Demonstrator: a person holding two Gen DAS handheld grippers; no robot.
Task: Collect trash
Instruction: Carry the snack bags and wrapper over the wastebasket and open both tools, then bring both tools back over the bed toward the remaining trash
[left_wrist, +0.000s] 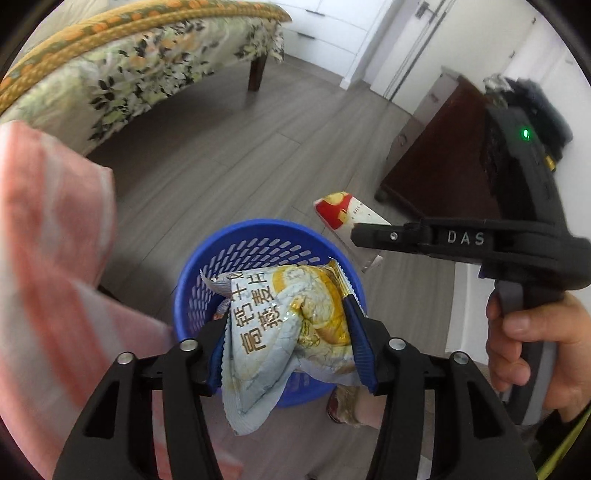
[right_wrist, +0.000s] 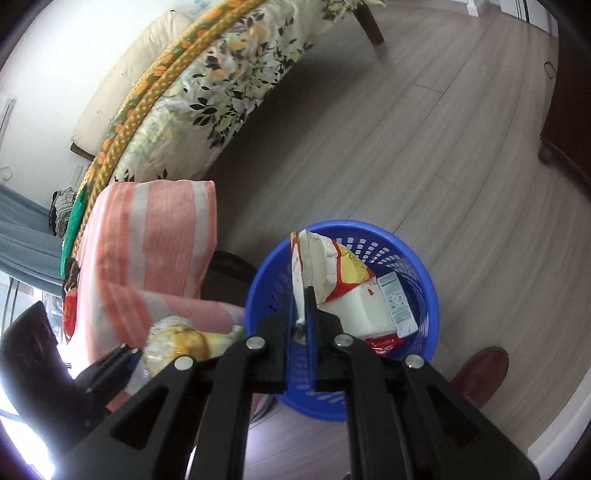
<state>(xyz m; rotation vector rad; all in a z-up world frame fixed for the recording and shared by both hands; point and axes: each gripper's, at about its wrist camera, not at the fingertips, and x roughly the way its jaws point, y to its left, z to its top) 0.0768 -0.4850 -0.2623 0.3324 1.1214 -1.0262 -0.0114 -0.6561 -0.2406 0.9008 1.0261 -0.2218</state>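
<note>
A crumpled pale blue and yellow snack bag (left_wrist: 288, 325) sits between the blue pads of my left gripper (left_wrist: 286, 317), which touch it on both sides, right above the blue mesh basket (left_wrist: 258, 227). My right gripper (left_wrist: 354, 232) hangs to the right of the basket with a red and white wrapper (left_wrist: 340, 210) at its tip. In the right wrist view that wrapper (right_wrist: 325, 266) stands over the basket (right_wrist: 369, 225). Its thin edge lies in a narrow gap between the pads of the right gripper (right_wrist: 301, 295). The left gripper (right_wrist: 125, 354) and its bag (right_wrist: 177, 339) show at lower left.
A white box (right_wrist: 397, 306) and red foil (right_wrist: 380, 343) lie in the basket. A pink striped cloth (right_wrist: 155, 240) hangs close on the left, before a bed with a floral cover (left_wrist: 147, 66). A dark wooden cabinet (left_wrist: 443, 158) stands at right. A shoe (right_wrist: 484, 369) rests beside the basket.
</note>
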